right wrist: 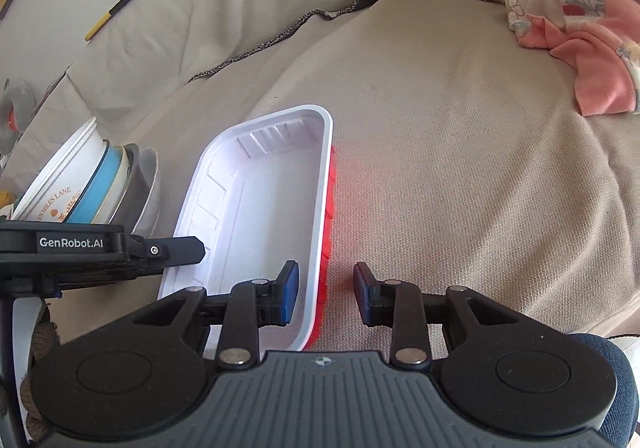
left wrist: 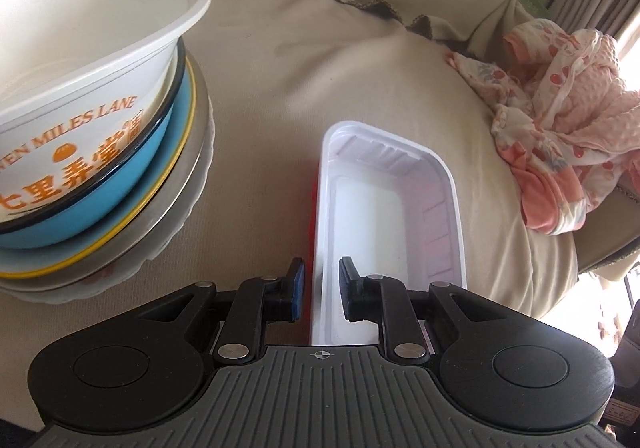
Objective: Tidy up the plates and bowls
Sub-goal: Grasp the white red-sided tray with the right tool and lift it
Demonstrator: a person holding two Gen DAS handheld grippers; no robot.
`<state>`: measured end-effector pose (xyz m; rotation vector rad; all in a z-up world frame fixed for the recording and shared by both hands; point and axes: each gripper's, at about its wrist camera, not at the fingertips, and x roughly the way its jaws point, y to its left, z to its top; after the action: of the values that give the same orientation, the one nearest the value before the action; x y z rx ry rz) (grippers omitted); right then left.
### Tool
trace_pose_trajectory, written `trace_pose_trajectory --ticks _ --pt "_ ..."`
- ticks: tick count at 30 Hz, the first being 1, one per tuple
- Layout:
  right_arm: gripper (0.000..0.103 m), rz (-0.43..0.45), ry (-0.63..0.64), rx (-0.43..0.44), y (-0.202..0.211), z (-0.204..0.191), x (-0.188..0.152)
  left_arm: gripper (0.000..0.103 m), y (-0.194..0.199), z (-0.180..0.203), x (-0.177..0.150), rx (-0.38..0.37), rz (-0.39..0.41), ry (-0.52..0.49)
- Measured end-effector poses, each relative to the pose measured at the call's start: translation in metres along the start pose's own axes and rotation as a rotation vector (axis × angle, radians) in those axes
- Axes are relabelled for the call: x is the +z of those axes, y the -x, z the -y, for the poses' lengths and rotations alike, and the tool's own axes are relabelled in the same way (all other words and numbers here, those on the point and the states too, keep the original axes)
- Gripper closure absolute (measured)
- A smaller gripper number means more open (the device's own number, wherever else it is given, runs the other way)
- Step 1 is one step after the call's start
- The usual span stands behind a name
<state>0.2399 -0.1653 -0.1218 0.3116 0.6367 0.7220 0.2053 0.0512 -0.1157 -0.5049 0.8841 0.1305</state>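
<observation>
While both grippers reach over the near end of the tray, the left gripper stands narrowly parted astride its left wall, one pad outside and one inside; whether they pinch cannot be told. The right gripper is parted wider astride the right wall, its outer pad clear of the red side. White inside, the rectangular tray lies flat on the sofa cushion, long axis running from the jaws toward the cushion's back edge. A stack of bowls stands just left of it.
</observation>
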Motion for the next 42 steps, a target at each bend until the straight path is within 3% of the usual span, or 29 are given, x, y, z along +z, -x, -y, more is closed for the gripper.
trace_pose_trajectory --ticks 10,16,21,26,30,33,38,42 --pt "0.072 0.026 -0.01 -0.012 -0.004 0.004 0.013 0.083 -0.016 -0.003 0.008 0.012 -0.009 0.033" --pt "0.072 0.004 -0.052 0.027 -0.016 0.002 0.027 0.084 -0.018 0.003 0.009 -0.011 -0.03 0.015" --pt "0.074 0.027 0.006 0.01 0.002 -0.014 0.035 0.084 -0.004 0.013 0.014 -0.027 -0.01 0.0" --pt "0.074 0.127 0.065 -0.007 0.049 -0.041 0.057 0.084 0.045 0.015 0.039 -0.157 0.014 0.031" --pt "0.073 0.201 0.078 0.074 0.09 -0.075 0.091 0.081 0.119 0.01 0.066 -0.221 0.159 -0.01" --pt "0.073 0.221 0.08 0.165 0.108 -0.113 0.12 0.078 0.176 -0.002 0.081 -0.207 0.267 -0.054" --pt "0.073 0.202 0.152 0.233 0.103 -0.185 0.137 0.075 0.228 -0.052 0.085 -0.209 0.378 -0.056" --pt "0.072 0.154 0.244 0.227 0.074 -0.232 0.122 0.075 0.231 -0.103 0.082 -0.207 0.362 0.032"
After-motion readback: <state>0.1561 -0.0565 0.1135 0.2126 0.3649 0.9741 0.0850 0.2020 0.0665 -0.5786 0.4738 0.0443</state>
